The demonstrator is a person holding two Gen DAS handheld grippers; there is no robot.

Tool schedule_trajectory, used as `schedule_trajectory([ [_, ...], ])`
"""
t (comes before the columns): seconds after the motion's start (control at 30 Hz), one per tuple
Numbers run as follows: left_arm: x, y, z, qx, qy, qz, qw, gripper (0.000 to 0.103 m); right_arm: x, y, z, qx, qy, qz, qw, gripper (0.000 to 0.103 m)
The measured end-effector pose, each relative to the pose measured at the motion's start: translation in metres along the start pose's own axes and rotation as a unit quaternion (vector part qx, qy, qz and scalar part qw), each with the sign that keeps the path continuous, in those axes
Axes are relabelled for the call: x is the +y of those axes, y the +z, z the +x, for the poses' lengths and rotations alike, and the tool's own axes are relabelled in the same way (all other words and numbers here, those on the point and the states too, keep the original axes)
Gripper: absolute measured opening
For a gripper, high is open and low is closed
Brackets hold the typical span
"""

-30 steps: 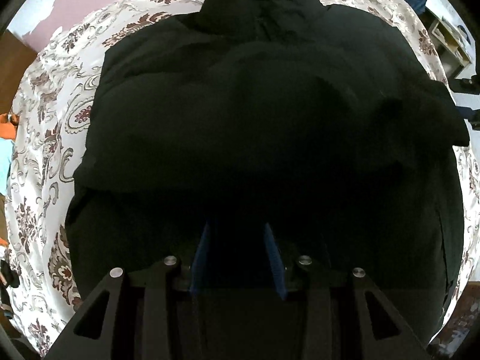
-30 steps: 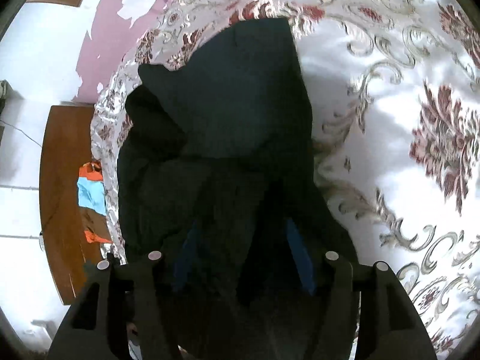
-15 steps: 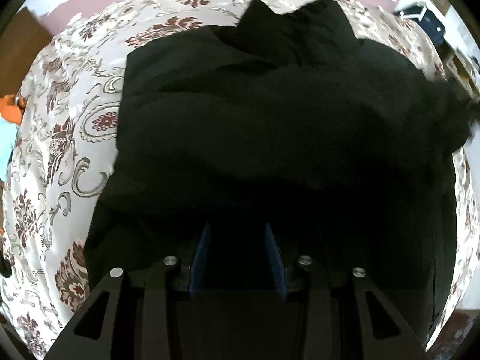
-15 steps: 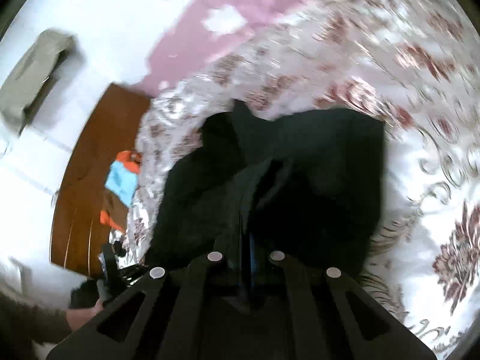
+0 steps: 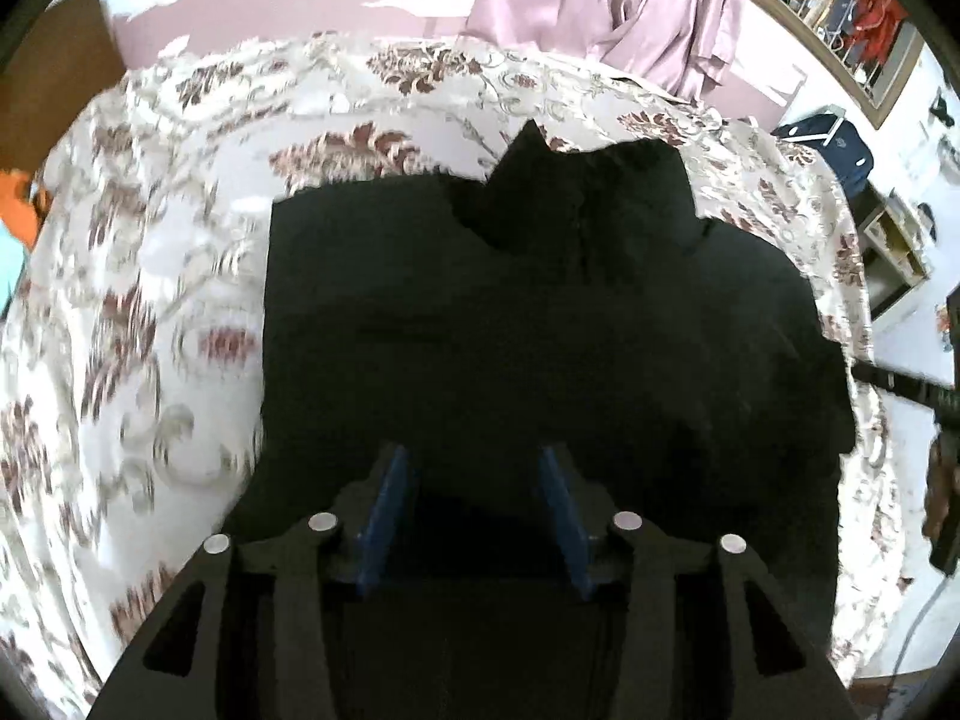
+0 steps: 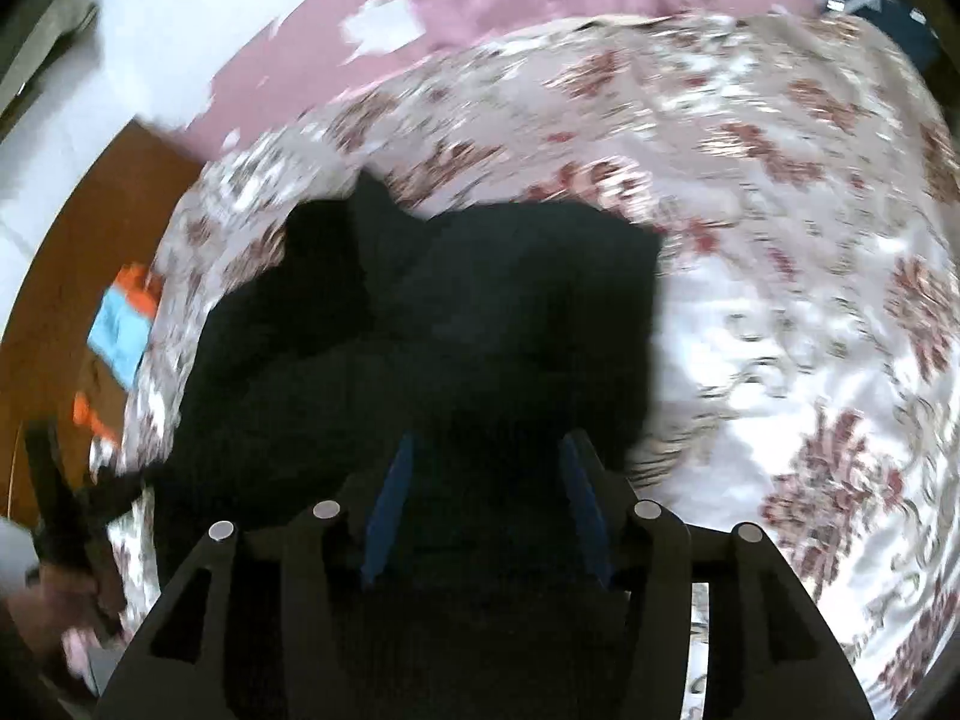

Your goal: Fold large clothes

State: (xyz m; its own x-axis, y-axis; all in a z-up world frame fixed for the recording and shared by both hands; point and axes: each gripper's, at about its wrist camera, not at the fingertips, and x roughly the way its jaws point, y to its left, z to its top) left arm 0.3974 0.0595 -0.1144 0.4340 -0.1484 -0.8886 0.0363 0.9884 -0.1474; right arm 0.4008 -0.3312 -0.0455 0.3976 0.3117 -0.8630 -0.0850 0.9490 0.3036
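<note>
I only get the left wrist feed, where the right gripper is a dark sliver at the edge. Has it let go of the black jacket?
Observer: Yes. The right gripper has just been opening its jaws; the blue pads stand apart, and the black jacket lies beneath, not pinched.
Operator: Is there spare bed on that side?
Observer: Yes, a broad stretch of bare floral bedspread lies right of the jacket's edge.
</note>
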Motion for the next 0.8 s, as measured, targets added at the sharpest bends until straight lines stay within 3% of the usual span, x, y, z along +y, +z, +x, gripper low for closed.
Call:
schedule_trajectory([
  [0.13, 0.000, 0.020, 0.042, 0.015, 0.010, 0.012, 0.9998, 0.045, 0.009, 0.005, 0.032, 0.028, 0.004, -0.003, 1.000, 0.046],
  [0.23, 0.009, 0.018, 0.074, 0.041, 0.069, 0.039, 0.9960, 0.045, 0.012, 0.001, 0.041, 0.030, -0.001, -0.004, 1.000, 0.046],
  [0.33, 0.025, 0.011, 0.085, 0.051, 0.091, 0.054, 0.9930, 0.047, 0.009, -0.002, 0.044, 0.035, -0.005, 0.006, 0.999, 0.046],
  [0.53, 0.040, 0.005, 0.089, 0.049, 0.094, 0.048, 0.9932, 0.047, 0.010, -0.021, 0.051, 0.046, -0.009, -0.013, 0.999, 0.047],
  [0.63, 0.036, 0.006, 0.086, 0.046, 0.098, 0.049, 0.9929, 0.048, 0.009, -0.034, 0.074, 0.066, -0.048, -0.067, 0.994, 0.047],
  [0.7, 0.031, 0.009, 0.078, 0.042, 0.105, 0.052, 0.9922, 0.047, 0.006, -0.037, 0.082, 0.071, -0.056, -0.068, 0.994, 0.046],
  [0.8, 0.023, 0.007, 0.058, 0.015, 0.085, 0.048, 0.9951, 0.047, 0.028, -0.025, 0.064, 0.034, -0.068, -0.064, 0.995, 0.046],
])
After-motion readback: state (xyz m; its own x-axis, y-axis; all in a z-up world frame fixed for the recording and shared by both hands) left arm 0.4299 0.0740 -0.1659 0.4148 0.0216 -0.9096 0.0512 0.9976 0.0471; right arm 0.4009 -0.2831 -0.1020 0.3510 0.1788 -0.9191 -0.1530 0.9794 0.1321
